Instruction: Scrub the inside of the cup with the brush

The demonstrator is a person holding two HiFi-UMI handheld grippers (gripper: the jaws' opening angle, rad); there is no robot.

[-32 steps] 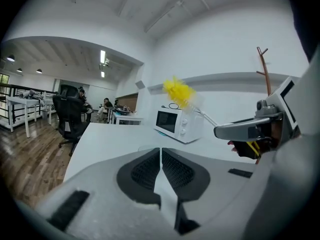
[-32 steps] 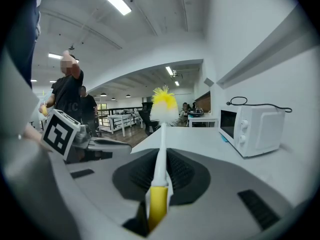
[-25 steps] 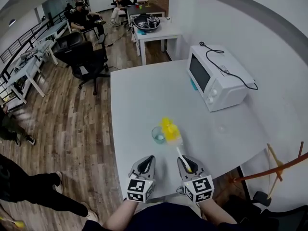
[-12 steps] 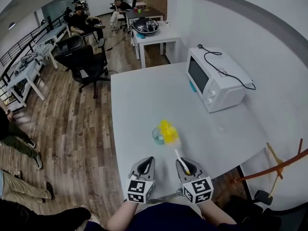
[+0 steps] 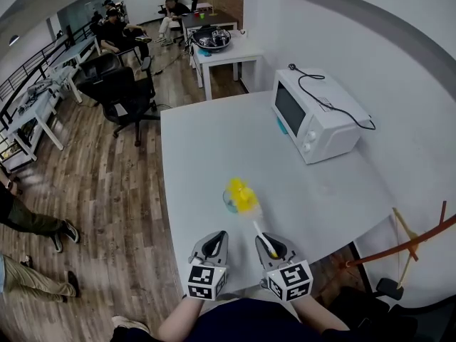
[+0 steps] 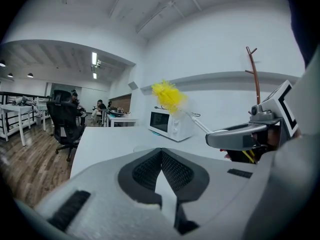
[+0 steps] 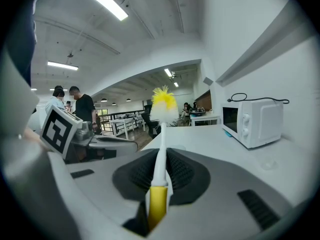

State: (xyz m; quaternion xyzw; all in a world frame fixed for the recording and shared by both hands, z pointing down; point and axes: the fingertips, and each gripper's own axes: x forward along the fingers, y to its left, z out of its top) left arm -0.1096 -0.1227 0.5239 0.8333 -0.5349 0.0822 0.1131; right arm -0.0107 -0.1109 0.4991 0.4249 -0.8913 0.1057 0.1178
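Observation:
A small clear bluish cup (image 5: 228,204) stands on the white table (image 5: 214,141), partly hidden behind the yellow bristle head of the brush (image 5: 240,194). The brush's white handle runs back to my right gripper (image 5: 271,243), which is shut on it near the table's front edge. In the right gripper view the handle (image 7: 160,154) lies between the pads and the bristle head (image 7: 163,105) points forward. My left gripper (image 5: 216,240) hovers beside it, shut with nothing between its jaws (image 6: 161,153). Whether the bristles touch the cup I cannot tell.
A white microwave (image 5: 313,123) with a black cable sits at the table's right, against the wall. A black office chair (image 5: 121,91) stands off the table's far left corner. People sit and stand in the background. A coat stand (image 5: 413,244) rises at the right.
The brush head has swung slightly left, covering more of the cup. The left gripper has stayed where it was.

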